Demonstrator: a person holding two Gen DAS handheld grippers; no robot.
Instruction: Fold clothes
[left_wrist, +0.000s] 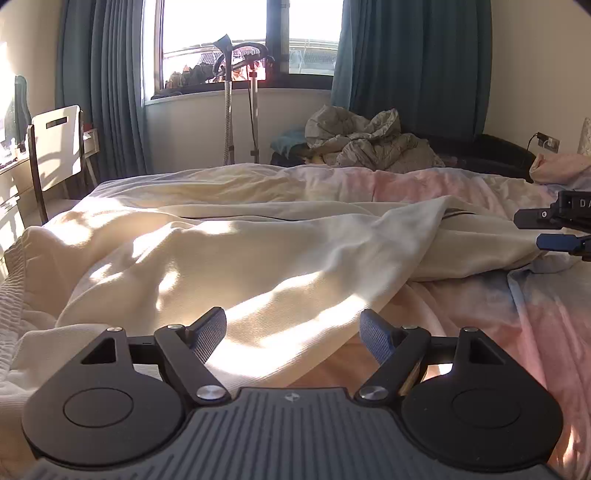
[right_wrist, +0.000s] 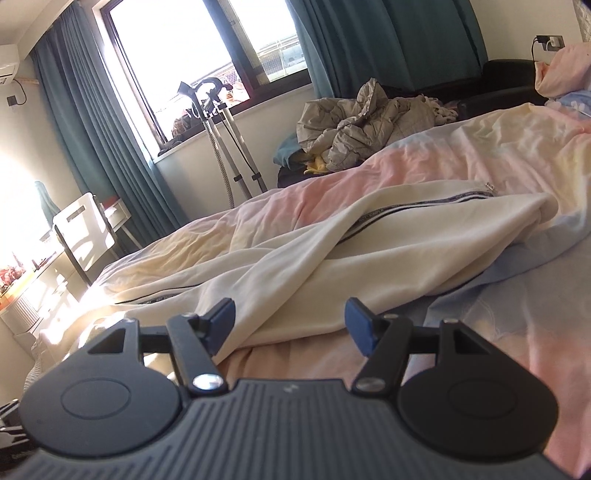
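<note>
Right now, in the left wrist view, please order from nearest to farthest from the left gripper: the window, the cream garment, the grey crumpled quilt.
1. cream garment, directly ahead of the left gripper
2. grey crumpled quilt, beyond the bed, right of centre
3. window, back wall

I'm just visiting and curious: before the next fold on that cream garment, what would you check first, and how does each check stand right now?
1. Left gripper jaws open and empty: ok.
2. Right gripper jaws open and empty: ok.
3. Cream garment lying flat: not ok, it is rumpled, with one flap lying over the zipper.
4. Both grippers near the garment: ok.
5. Bedspread around the garment bare: ok.
6. Garment's far edge in view: cannot tell.
</note>
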